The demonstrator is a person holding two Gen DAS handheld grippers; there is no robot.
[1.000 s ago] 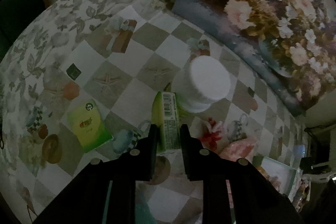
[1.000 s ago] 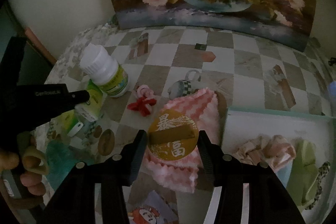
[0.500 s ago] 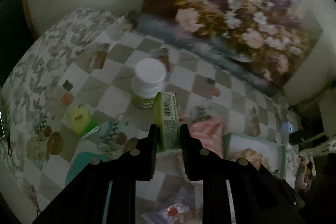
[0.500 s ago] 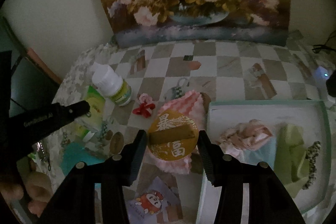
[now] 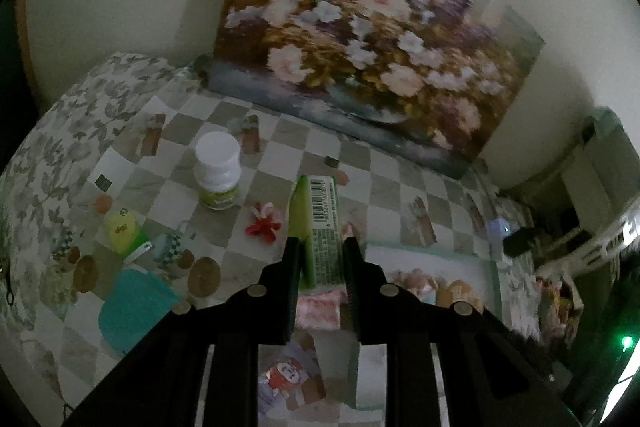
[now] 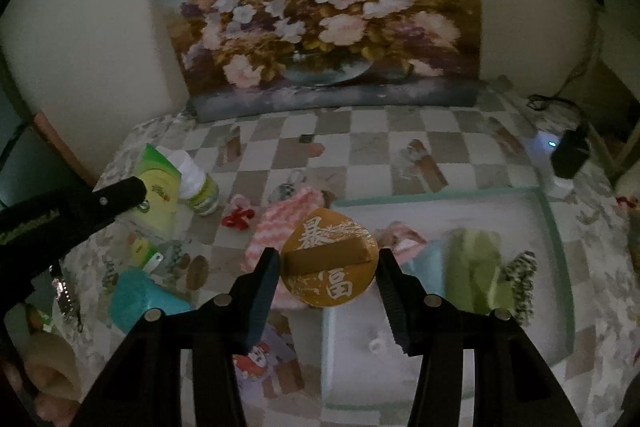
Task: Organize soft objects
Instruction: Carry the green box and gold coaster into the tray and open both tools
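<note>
While the left tool [image 5: 318, 245] grips the green box [image 5: 320, 223] and the right tool [image 6: 328, 267] clamps the gold disc [image 6: 329, 259] above the table [image 6: 400, 131], carry both level toward the tray [image 6: 440, 195], squeezing neither.

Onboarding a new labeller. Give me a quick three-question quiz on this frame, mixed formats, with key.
1. True or false: the left gripper is shut on a green box.
2. Multiple choice: what does the right gripper hold? A) pink cloth B) gold disc C) white bottle
3. Fill in: the red bow lies on the tablecloth between the white bottle and the ____ cloth.

Key
1. True.
2. B, the gold disc, clamped at its two sides.
3. Pink: the pink cloth lies just left of the tray.
</note>
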